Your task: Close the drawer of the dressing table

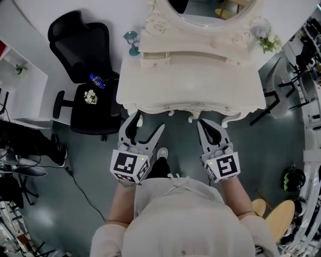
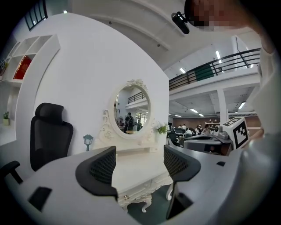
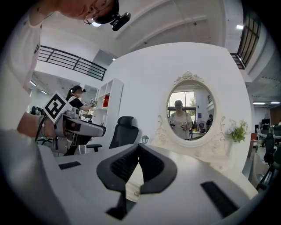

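The white dressing table [image 1: 190,80] with its oval mirror [image 1: 210,12] stands just ahead of me. Its carved front [image 1: 195,107] carries two small knobs and lies in line with the tabletop's edge. A small drawer box [image 1: 154,60] sits on top at the back left. My left gripper [image 1: 148,124] hangs open just short of the front's left part, with nothing between its fingers. In the left gripper view the left gripper [image 2: 138,165] frames the tabletop and one knob [image 2: 126,197]. My right gripper [image 1: 211,125] is shut and empty near the right part; in the right gripper view the right gripper [image 3: 138,149] shows its tips touching.
A black office chair [image 1: 80,55] stands left of the table with a blue bottle [image 1: 97,81] on its seat. A teal lamp ornament [image 1: 131,42] and a flower sprig [image 1: 268,41] stand on the tabletop. Cables lie on the floor at left; a wooden stool [image 1: 280,217] is at lower right.
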